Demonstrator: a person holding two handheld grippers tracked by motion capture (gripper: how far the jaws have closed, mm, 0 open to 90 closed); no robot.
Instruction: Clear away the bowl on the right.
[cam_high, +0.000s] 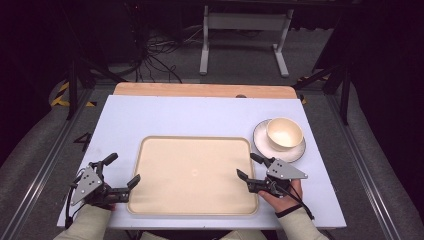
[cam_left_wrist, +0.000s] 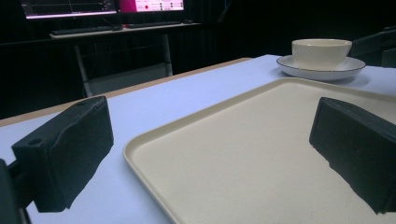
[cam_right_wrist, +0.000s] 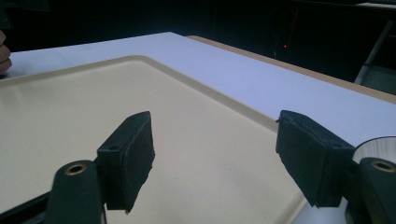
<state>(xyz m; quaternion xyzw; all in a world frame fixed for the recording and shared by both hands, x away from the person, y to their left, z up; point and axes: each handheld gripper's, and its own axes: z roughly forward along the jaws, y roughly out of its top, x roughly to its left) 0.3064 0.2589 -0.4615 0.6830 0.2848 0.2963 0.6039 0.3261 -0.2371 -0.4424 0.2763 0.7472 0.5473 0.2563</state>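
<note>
**Two open grippers wait at the sides of a tray**

A big cream tray (cam_high: 192, 175) lies flat in the middle of the pale blue worktop (cam_high: 190, 115). It has round corners and a low rim, and nothing lies in it.

The left gripper (cam_high: 124, 172) sits at the tray's left side, near the front corner. Its jaws are spread wide and hold nothing. One jaw reaches in over the tray's left rim and the other stays out over the bare worktop. In the left gripper view the tray (cam_left_wrist: 261, 154) runs between the two black jaws, with its rim passing close to the left one.

The right gripper (cam_high: 248, 166) sits at the tray's right side, also near the front. Its jaws are spread wide too, and they hold nothing. Both jaws point in over the tray's right rim. In the right gripper view the tray (cam_right_wrist: 70, 116) spreads out under and between the jaws. I cannot tell if the jaws touch the tray.

A cream bowl (cam_high: 284, 133) stands upright on a white plate (cam_high: 260, 141) with a dark edge. They sit on the worktop just beside the tray's far right corner, a bit behind the right gripper. The left gripper view shows the bowl (cam_left_wrist: 321, 52) and the plate (cam_left_wrist: 299, 72) past the far end of the tray.
</note>
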